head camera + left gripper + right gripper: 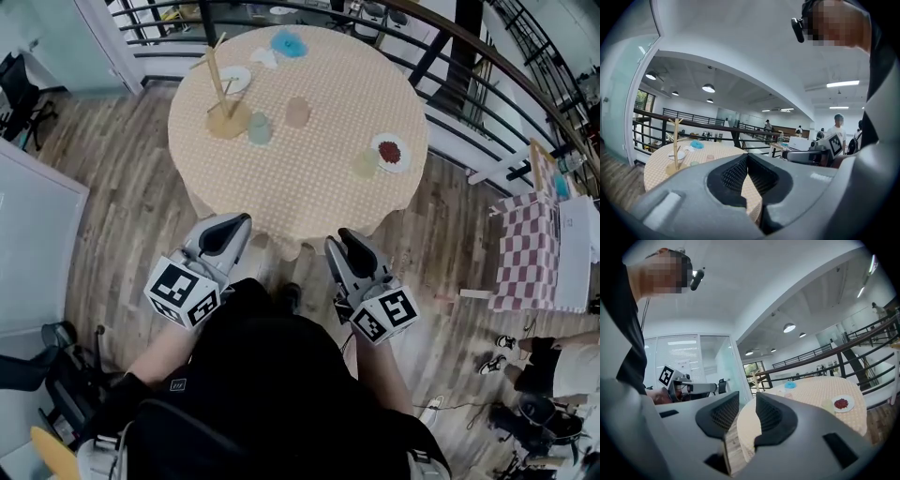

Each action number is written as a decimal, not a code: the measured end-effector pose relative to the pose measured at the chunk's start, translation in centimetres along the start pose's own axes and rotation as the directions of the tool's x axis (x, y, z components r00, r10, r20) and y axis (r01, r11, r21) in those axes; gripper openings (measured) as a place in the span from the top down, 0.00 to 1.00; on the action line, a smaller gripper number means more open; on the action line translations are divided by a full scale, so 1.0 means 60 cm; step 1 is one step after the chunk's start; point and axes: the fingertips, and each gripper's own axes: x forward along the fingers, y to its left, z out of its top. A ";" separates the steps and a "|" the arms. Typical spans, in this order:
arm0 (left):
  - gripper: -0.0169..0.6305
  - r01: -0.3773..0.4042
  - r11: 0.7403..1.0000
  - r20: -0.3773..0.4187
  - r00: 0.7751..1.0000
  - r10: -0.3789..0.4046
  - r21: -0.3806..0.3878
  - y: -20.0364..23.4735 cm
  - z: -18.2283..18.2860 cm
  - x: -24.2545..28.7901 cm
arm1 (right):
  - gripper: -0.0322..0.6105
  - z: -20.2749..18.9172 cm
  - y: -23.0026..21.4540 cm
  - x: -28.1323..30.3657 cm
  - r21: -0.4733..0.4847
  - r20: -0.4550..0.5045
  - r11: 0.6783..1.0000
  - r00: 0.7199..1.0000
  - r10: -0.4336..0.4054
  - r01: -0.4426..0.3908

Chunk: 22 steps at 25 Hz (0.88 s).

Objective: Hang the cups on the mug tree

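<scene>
Cups stand loose on the round table, well ahead of both sets of fingers. The mug tree rises far forward and slightly left of the left gripper, with a green cup just beside its base. A pale cup sits forward of the right gripper. The left fingers are pressed together and empty; the right fingers stand slightly apart, holding nothing.

I can read no words or numbers anywhere. The cube on my left hand-held gripper and the cube on my right hand-held gripper carry only black-and-white square patterns. A pale sheet on the glass wall, just above the left cube, bears print too small to read.
</scene>
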 end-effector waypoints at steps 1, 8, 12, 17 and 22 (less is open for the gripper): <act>0.96 -0.006 1.000 -0.008 1.000 0.006 -0.003 0.011 -0.004 0.009 | 0.76 -0.002 -0.004 0.012 0.003 -0.009 1.000 1.000 0.006 -0.006; 0.96 -0.040 0.999 -0.018 0.999 0.040 0.002 0.123 -0.006 0.067 | 0.76 -0.002 -0.022 0.137 0.003 -0.078 0.999 0.996 0.043 -0.043; 0.96 -0.011 1.000 -0.015 1.000 0.011 0.019 0.203 0.004 0.100 | 0.76 0.020 -0.036 0.237 -0.007 -0.087 0.999 0.995 0.038 -0.039; 0.93 0.034 0.998 -0.047 0.998 -0.031 0.059 0.274 0.003 0.139 | 0.76 0.041 -0.044 0.344 -0.003 -0.075 0.999 0.997 0.033 -0.033; 0.81 0.010 0.997 -0.096 0.995 -0.002 0.078 0.338 -0.017 0.189 | 0.76 0.023 -0.060 0.416 0.005 -0.118 0.999 0.992 0.041 -0.041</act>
